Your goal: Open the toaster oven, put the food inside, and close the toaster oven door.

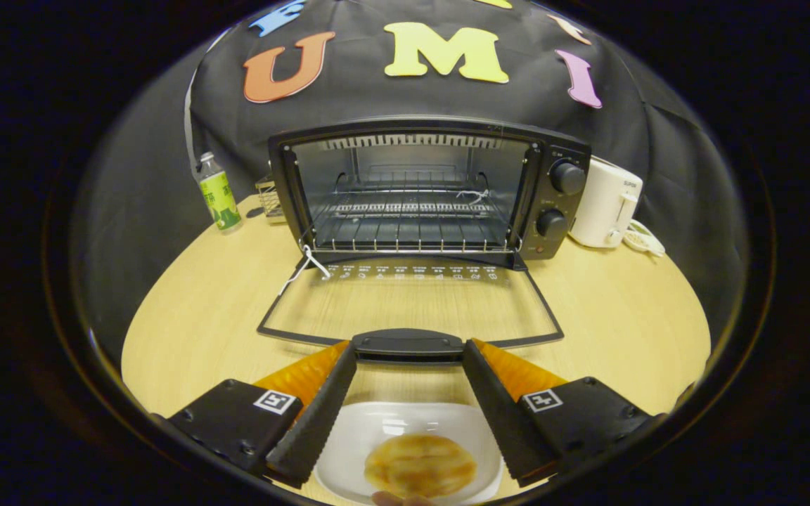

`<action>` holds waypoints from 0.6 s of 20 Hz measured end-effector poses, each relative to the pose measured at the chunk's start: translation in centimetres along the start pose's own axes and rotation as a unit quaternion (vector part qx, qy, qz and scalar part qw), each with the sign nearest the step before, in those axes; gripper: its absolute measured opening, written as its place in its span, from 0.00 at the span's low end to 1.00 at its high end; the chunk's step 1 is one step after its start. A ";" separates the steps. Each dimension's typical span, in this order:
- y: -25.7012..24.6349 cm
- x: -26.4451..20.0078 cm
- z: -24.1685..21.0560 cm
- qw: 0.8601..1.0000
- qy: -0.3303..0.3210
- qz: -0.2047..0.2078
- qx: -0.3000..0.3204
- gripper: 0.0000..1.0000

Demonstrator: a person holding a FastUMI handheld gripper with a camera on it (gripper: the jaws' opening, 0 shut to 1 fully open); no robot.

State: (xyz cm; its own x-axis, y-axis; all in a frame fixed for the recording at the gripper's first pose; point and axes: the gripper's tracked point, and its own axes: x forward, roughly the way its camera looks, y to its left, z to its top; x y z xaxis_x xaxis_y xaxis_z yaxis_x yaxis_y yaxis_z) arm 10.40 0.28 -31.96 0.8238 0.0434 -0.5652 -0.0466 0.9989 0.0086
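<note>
The black toaster oven stands at the back of the wooden table with its glass door folded flat down toward me. Inside, the wire rack is bare. The door's handle lies just ahead of my fingertips. My gripper is open, fingers spread wide. Below and between the fingers sits a white plate holding a golden pastry. Nothing is held between the fingers.
A bottle with a green label stands left of the oven, beside a small wire rack. A white appliance with a coiled cord sits to the oven's right. Bare wood table flanks the door.
</note>
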 end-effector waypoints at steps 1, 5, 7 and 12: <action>-0.2 -0.3 0.1 1.000 -0.003 0.001 0.001 1.00; -1.5 -3.4 0.7 0.999 -0.031 -0.005 0.007 1.00; -1.3 -5.4 0.2 0.999 -0.035 0.002 0.001 1.00; -1.5 -9.2 -2.1 0.997 -0.071 0.005 0.006 1.00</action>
State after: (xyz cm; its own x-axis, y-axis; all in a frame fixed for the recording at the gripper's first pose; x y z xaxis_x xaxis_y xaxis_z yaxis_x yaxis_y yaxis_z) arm 1.69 -1.65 -28.50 0.8948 0.0551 -0.4430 -0.0495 0.9985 0.0242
